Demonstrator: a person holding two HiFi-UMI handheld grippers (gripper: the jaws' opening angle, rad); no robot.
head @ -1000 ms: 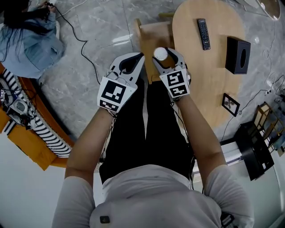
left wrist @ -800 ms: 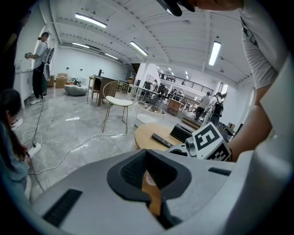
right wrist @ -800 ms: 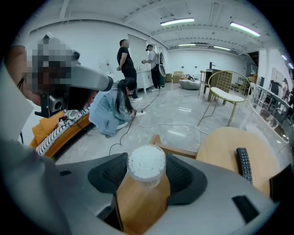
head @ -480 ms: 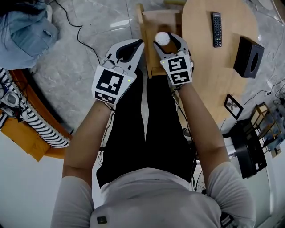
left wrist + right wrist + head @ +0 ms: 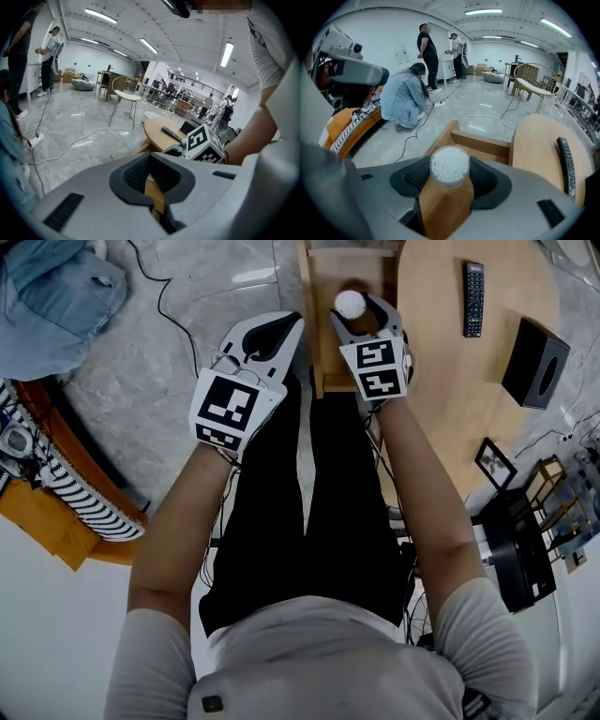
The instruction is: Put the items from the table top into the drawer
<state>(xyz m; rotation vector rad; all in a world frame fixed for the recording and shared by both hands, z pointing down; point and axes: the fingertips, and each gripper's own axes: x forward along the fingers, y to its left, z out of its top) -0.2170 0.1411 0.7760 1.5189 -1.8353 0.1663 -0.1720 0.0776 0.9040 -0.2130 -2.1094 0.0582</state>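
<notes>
**Ana:** What does the head view show?

**Ben:** The right gripper [image 5: 362,317] pinches a little jar [image 5: 350,303] with a white top. It hangs over the open drawer [image 5: 311,315], beside the table [image 5: 450,381]. The left gripper [image 5: 284,330] is pressed together with nothing in it. I think the jar is about to go in. Next it needs to go lower, then the tongs must let go.

**Ana:** And the left gripper view?

**Ben:** Its jaws touch. Only a bit of wood shows through the hole.

**Ana:** The right gripper view?

**Ben:** The jar sits tight between the pads, and the drawer is just ahead. A remote [image 5: 566,161] lies on the table.

**Ana:** Anything hard to see?

**Ben:** In the head view the drawer's far end is cut off. I cannot tell what is inside.
</notes>
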